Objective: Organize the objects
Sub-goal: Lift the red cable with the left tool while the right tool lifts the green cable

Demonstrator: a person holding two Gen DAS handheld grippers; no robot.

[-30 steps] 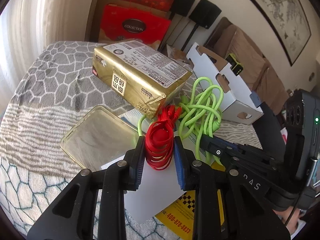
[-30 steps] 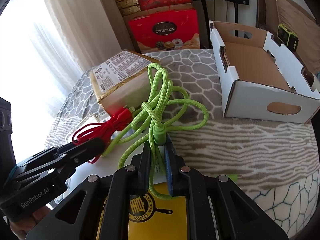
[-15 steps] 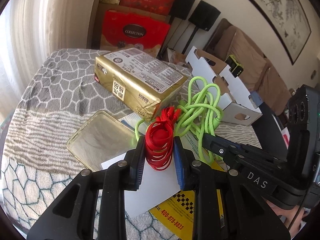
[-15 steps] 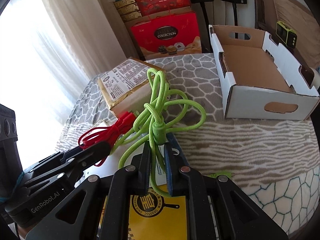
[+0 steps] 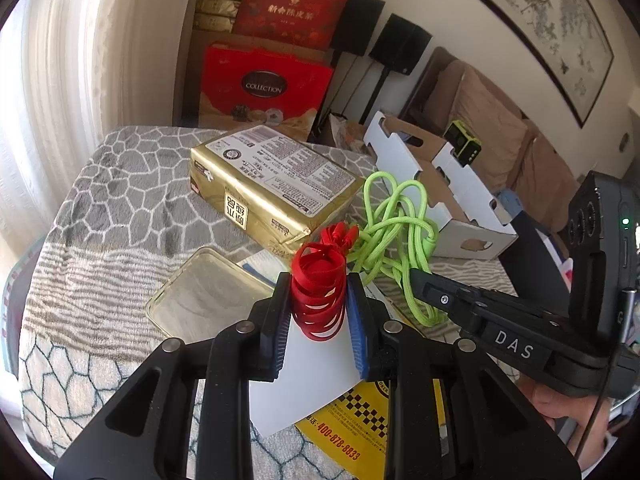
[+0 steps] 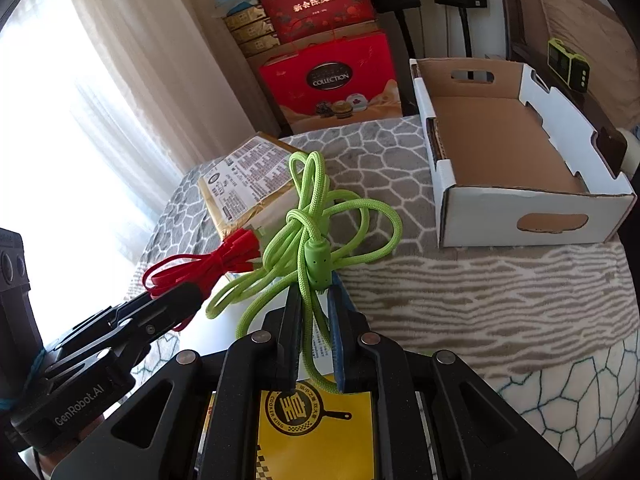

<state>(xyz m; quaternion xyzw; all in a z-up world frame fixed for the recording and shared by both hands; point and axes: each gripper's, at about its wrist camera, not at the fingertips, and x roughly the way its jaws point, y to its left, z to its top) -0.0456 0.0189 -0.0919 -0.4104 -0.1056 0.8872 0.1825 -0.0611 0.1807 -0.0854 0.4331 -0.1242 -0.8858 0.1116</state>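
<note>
Red cable (image 5: pixel 318 300) clenched in our left hand-held gripper (image 5: pixel 318 320); green cable (image 6: pixel 316 240) clenched in right hand-held gripper (image 6: pixel 314 332). Both lifted higher off tabletop (image 6: pixel 460 292) than second ago. We judge cardboard box (image 6: pixel 520 204) next.

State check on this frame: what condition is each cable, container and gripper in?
Red flat cable bundle: coiled, clamped in left gripper.
Green braided cable: knotted, clamped in right gripper.
White cardboard tray box: open, nothing inside.
Gold foil-wrapped pack: sealed, lying flat.
</note>
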